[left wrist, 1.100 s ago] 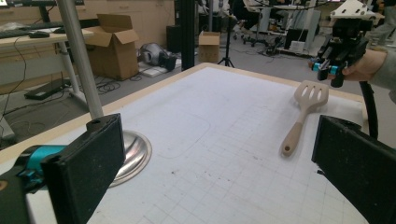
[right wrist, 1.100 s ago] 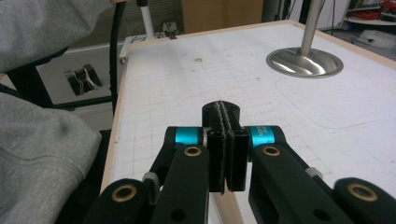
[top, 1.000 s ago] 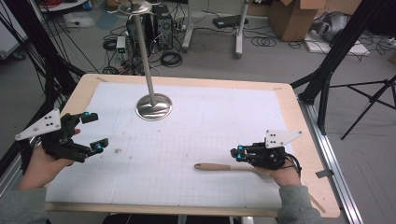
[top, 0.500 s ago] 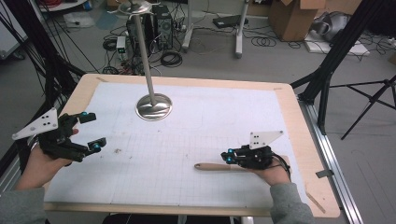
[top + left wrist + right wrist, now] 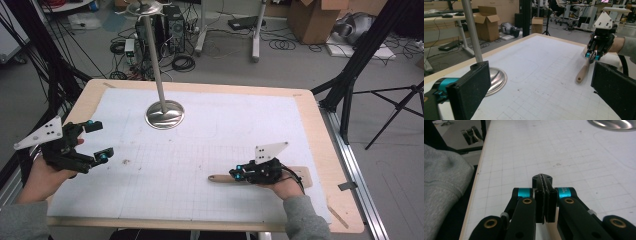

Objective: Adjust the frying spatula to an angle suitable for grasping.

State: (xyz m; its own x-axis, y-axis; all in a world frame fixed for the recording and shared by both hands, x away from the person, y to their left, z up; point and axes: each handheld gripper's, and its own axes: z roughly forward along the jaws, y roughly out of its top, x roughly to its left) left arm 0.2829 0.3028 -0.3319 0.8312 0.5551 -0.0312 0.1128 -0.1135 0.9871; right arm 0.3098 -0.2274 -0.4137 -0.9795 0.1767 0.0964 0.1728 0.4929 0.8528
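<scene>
2 tools were at work over the surface [image 5: 300, 130], each in one of the person's hands. The right tool [image 5: 236, 174] lay low near the front edge, its jaws pressed together, right over the blade end of a wooden spatula [image 5: 220, 178]; from the right tool's own camera the pads met face to face, and I could not tell whether they nipped any wood. The spatula lay flat on the white grid sheet [image 5: 200, 150], its handle pointing toward the left side and its broad end hidden under the hand and tool. The left tool [image 5: 97, 141] hovered well apart at the left edge, its jaws spread wide with nothing between them.

Between the 2 hands the sheet lay bare but for a small dark smudge [image 5: 126, 161] near the left tool. Farther back stood a metal stand [image 5: 164, 114], a round shiny base with a thin upright pole, well apart from the spatula and off the line between the tools.

Underneath, the surface was a pale wooden board with rounded corners, the sheet covering nearly all of it. Around it the room was a cluttered workshop: black frame legs [image 5: 360, 55] at both sides, cables [image 5: 182, 62] coiled on the grey floor, a computer case [image 5: 170, 25] behind the pole, cardboard boxes [image 5: 310, 17] at the far right, and a tripod leg [image 5: 395, 110] beside the surface.
</scene>
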